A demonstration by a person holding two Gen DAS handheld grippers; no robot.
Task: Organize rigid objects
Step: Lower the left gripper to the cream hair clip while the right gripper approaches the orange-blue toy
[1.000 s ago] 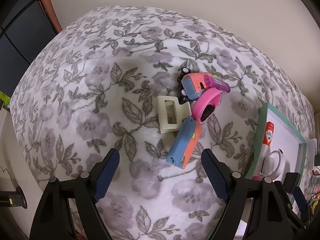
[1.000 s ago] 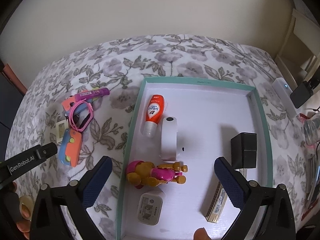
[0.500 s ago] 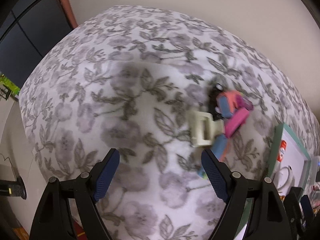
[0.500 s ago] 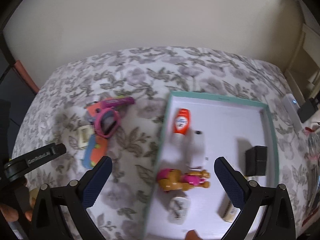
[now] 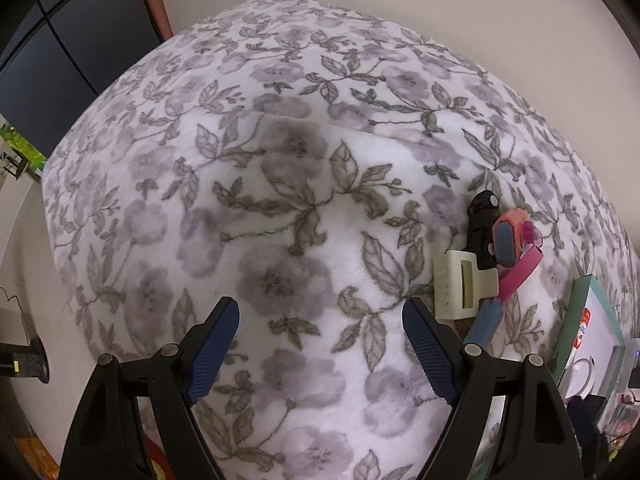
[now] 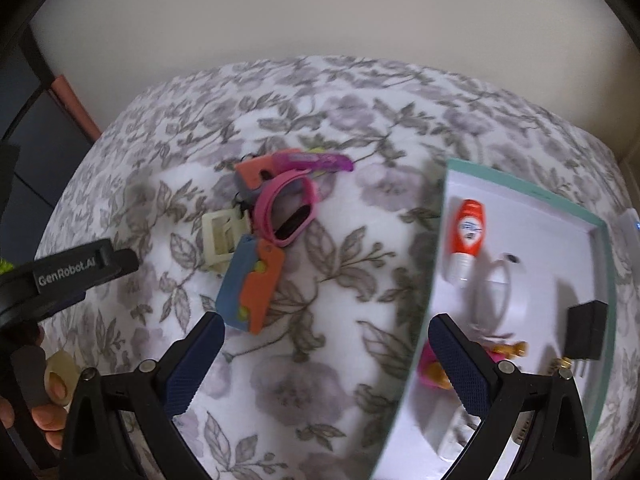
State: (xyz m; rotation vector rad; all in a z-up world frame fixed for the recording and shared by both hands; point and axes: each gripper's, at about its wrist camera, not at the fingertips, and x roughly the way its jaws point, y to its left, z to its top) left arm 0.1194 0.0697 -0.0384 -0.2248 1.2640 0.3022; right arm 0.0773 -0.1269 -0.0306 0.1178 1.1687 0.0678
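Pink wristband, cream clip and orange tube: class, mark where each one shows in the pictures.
pink wristband (image 6: 286,213): right wrist view, on its curved pink strap.
cream clip (image 5: 460,288): left wrist view, on its flat frame beside the slot.
orange tube (image 6: 470,229): right wrist view, on its labelled orange body.

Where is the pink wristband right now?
In the right wrist view the pink wristband lies on the floral cloth, left of the teal-rimmed tray, between two orange-and-blue toys.

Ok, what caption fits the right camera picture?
Open right tongs hover between the toy pile and the teal tray.
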